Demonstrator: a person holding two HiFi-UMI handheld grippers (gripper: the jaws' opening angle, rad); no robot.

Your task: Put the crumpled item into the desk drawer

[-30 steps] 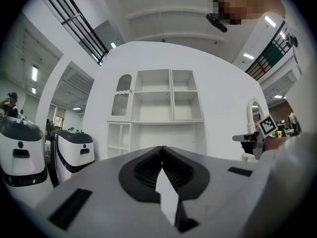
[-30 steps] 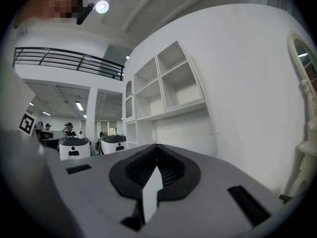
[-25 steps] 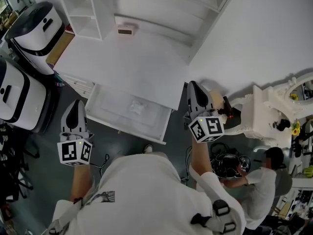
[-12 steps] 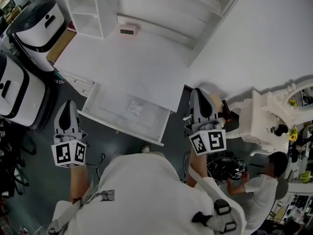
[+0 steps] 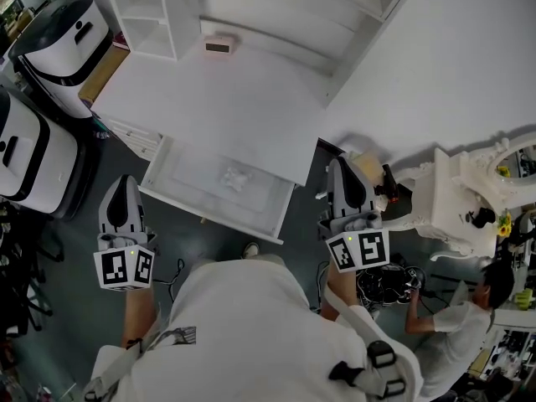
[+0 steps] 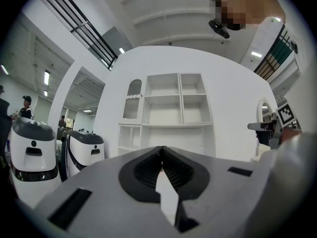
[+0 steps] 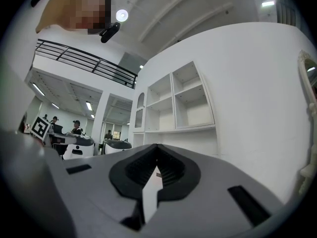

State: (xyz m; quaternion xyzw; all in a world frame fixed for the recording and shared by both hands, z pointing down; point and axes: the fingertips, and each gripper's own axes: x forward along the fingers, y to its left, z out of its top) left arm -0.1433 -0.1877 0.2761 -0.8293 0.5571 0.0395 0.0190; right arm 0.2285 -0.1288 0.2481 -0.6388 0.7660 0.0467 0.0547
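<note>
A white crumpled item [image 5: 234, 177] lies inside the open desk drawer [image 5: 193, 203], which is pulled out from under the white desk [image 5: 218, 107]. My left gripper [image 5: 124, 193] hangs to the left of the drawer, shut with nothing in it, its tips meeting in the left gripper view [image 6: 161, 150]. My right gripper [image 5: 345, 176] hangs to the right of the drawer, also shut and empty, as in the right gripper view [image 7: 157, 150]. Both point toward the white shelf unit.
A small brown box [image 5: 219, 46] sits at the back of the desk. White shelving [image 5: 151, 11] stands behind it. Two white-and-black machines [image 5: 59, 44] stand at the left. A white ornate stand [image 5: 456, 195] and a crouching person [image 5: 456, 316] are at the right.
The left gripper has shifted slightly right and down since half a second ago. The right gripper has drifted a little lower. The person at the right has moved rightward.
</note>
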